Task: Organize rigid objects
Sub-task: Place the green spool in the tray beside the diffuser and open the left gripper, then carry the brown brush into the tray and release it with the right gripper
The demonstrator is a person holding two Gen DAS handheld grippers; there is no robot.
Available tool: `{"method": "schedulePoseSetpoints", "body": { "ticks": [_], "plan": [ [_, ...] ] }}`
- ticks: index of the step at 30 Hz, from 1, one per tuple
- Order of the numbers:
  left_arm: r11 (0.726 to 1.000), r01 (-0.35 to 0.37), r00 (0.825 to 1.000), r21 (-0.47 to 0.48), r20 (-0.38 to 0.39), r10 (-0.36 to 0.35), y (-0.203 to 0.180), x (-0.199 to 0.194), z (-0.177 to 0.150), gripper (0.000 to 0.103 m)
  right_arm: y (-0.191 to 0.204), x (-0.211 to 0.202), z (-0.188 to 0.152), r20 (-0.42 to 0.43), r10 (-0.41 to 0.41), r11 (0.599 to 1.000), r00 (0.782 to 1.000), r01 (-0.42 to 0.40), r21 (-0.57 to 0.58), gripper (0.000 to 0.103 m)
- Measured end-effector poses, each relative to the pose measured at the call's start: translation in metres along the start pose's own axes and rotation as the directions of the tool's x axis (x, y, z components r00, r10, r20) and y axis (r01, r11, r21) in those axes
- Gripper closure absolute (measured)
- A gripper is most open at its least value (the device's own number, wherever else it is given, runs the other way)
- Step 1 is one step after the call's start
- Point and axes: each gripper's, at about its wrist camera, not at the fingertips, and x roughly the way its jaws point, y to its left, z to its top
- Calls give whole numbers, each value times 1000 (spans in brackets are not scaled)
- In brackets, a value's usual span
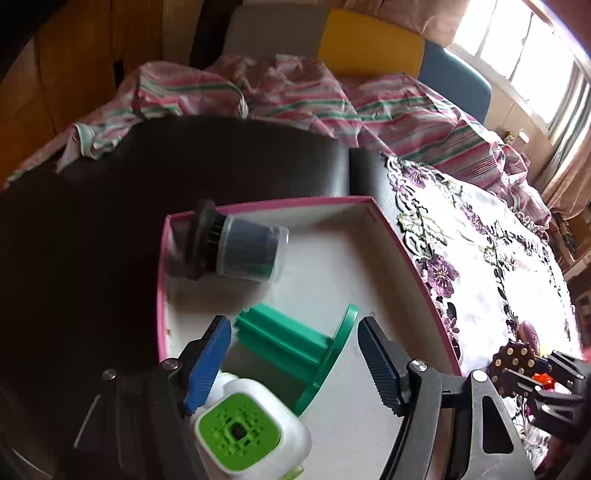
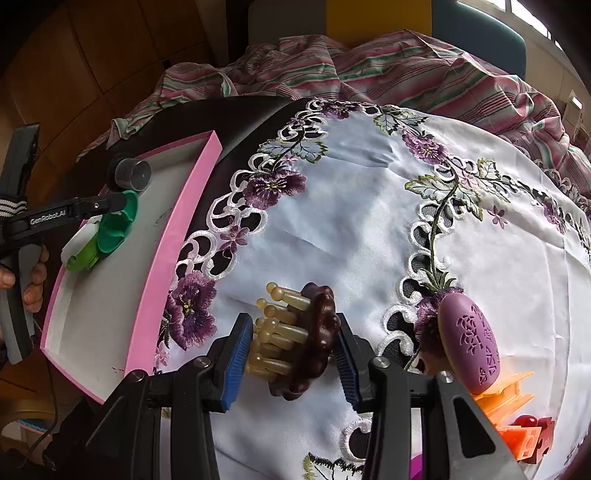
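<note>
Right tongs [image 2: 291, 347] (pads touching) around brown massager [image 2: 314, 339]; left tongs [image 1: 295, 362] wide.

Bright daylight through a window [image 1: 524, 48] at upper right, with a pale curtain [image 1: 569, 173] hanging beside it. Wooden panelling [image 1: 66, 66] along the left wall. Behind, a row of cushioned panels: grey [image 1: 273, 29], yellow [image 1: 369, 44], blue [image 1: 458, 81]. Rumpled pink-and-green striped bedding [image 1: 295, 92] in front of them. Nearer, a dark leather surface [image 1: 184, 162], partly under a white cloth embroidered with purple flowers [image 2: 369, 229].
</note>
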Motion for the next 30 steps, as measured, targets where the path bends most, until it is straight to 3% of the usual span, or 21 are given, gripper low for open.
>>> {"method": "schedulePoseSetpoints", "body": {
  "ticks": [7,12,19,30],
  "plan": [
    [998,-50,992,36,122,46,-6,-55,-24,31,1,0,0,0,-7,1000,1000,7,-5,60],
    [997,-70,985,23,162,65,-11,-87,-56,23,1,0,1,1,-12,1000,1000,12,-10,60],
    [998,-59,987,-29,146,62,-12,-104,-85,16,1,0,0,3,-13,1000,1000,13,-12,60],
    [993,-96,985,-62,135,104,-9,-111,-105,16,3,0,0,10,-21,1000,1000,22,-18,60]
  ]
}}
